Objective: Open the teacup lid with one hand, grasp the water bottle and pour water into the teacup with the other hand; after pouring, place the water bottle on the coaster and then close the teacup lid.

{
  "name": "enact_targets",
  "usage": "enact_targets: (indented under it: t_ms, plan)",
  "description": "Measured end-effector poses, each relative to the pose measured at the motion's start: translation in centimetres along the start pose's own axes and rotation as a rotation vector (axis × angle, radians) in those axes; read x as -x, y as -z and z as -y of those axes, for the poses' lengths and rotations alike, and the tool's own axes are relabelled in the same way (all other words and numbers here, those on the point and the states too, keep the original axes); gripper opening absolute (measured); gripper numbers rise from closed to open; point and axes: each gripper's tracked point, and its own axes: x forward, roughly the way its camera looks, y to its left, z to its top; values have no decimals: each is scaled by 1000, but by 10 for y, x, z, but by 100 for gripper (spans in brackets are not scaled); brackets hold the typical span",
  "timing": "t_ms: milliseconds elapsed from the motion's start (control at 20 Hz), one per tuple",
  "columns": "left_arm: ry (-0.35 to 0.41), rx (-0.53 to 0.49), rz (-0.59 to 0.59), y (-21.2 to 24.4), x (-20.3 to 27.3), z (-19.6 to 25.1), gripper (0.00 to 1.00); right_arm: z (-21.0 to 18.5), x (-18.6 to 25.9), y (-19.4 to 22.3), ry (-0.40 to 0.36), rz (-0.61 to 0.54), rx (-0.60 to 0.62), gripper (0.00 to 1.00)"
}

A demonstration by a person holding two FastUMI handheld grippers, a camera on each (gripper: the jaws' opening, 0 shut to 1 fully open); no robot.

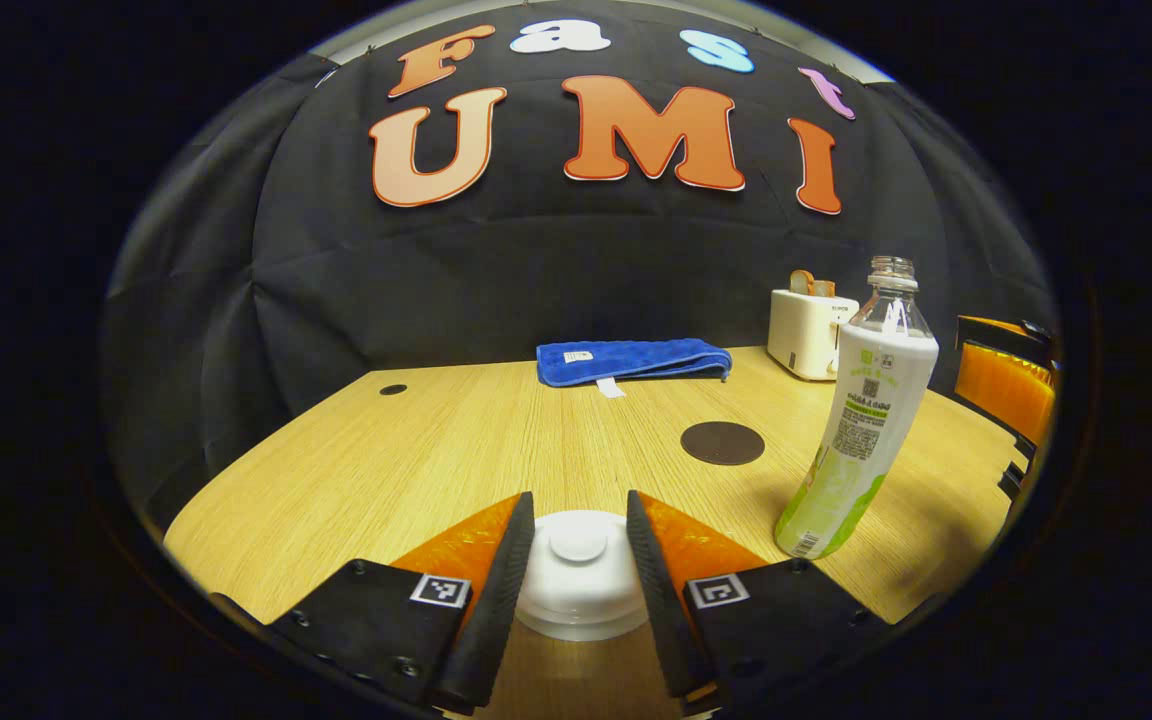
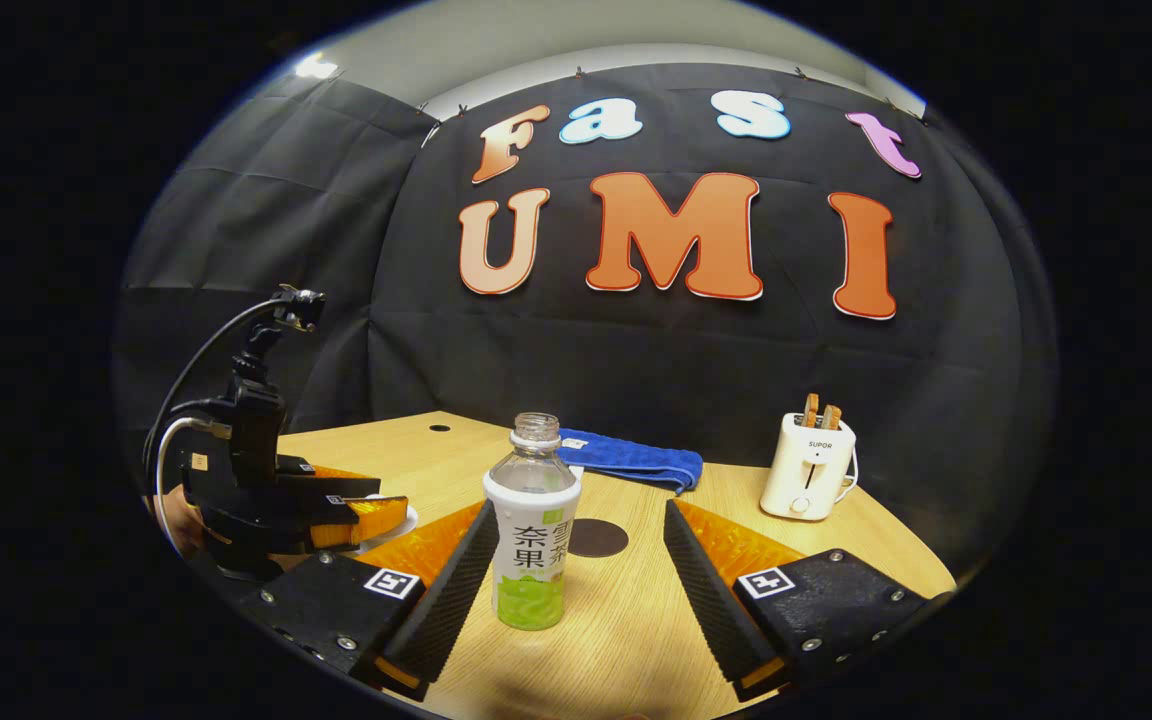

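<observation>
We have the left gripper (image 1: 579,560) released astride the lid (image 1: 579,565), not yet pinching. The right gripper (image 2: 576,570) stands released around the bottle (image 2: 533,540) on the bench (image 1: 436,440). Lid removal is in hand; next, clench and lift. The coaster (image 1: 722,442) waits beyond.

the left gripper (image 1: 579,560) has two long wedge-shaped fingers with ribbed inner faces. each finger sits on a black block with small screws and a square black-and-white marker. the right gripper (image 2: 576,570) is built the same. at 9 o'clock in the right gripper view, the left gripper shows a black mast with curved cables.
</observation>
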Motion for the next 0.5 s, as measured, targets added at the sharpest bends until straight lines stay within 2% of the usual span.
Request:
enact_targets:
  t_ms: [100,150,200,250,300,500]
  plan:
    - [-3,-3,12,-3,0,-1,63,1,0,1,3,-4,0,100]
    - [-3,-9,5,-2,0,-1,57,2,0,2,5,-5,0,100]
    - [-19,-4,17,-3,-3,-4,56,2,1,3,6,-6,1,100]
    - [-19,12,22,-4,-4,-4,41,3,2,3,7,-7,1,100]
    - [-24,20,19,-5,-2,-5,37,4,2,4,9,-8,0,100]
    - [-28,39,56,-13,-2,-7,37,4,-1,9,5,-22,-4,100]
